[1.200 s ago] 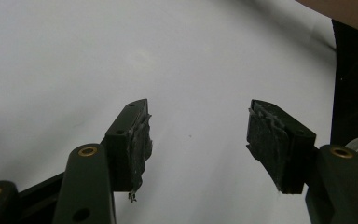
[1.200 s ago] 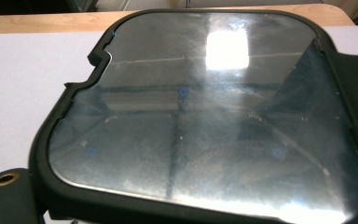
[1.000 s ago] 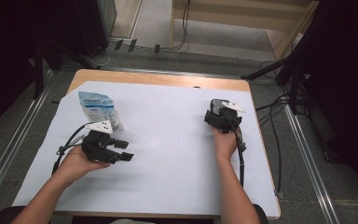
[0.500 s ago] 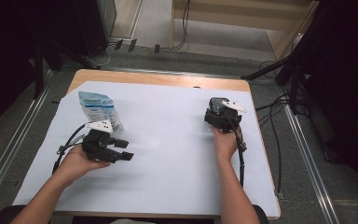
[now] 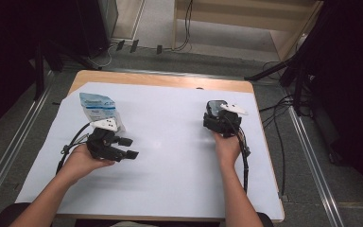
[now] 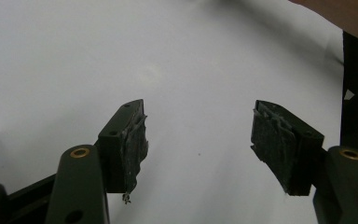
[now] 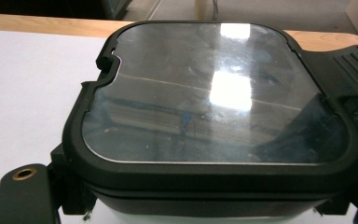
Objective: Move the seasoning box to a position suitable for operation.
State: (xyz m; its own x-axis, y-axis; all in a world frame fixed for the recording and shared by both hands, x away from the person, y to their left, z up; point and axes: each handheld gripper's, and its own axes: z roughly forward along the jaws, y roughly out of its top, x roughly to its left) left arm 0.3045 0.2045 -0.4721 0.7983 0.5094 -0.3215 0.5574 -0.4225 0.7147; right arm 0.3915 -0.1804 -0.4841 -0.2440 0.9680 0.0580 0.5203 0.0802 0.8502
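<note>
We hold black lidded box (image 7: pixel 214 116) clamped in right gripper (image 5: pixel 222 118), just above white sheet (image 5: pixel 170 142). Left gripper (image 6: pixel 198 140) jaws just opening, wide, nothing between; blue pouch (image 5: pixel 97 106) just behind it. Judged: box picked, placing left.

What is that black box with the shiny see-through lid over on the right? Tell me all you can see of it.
The black rounded-square container with a clear glossy lid looks like plastic. Its thick dark rim frames a transparent top that mirrors the room lights, with a small notch at one corner and a ribbed black tab at another. The lid looks shut and level. It sits between the jaws of the right tool over the white sheet; whether it rests on the sheet cannot be told.
</note>
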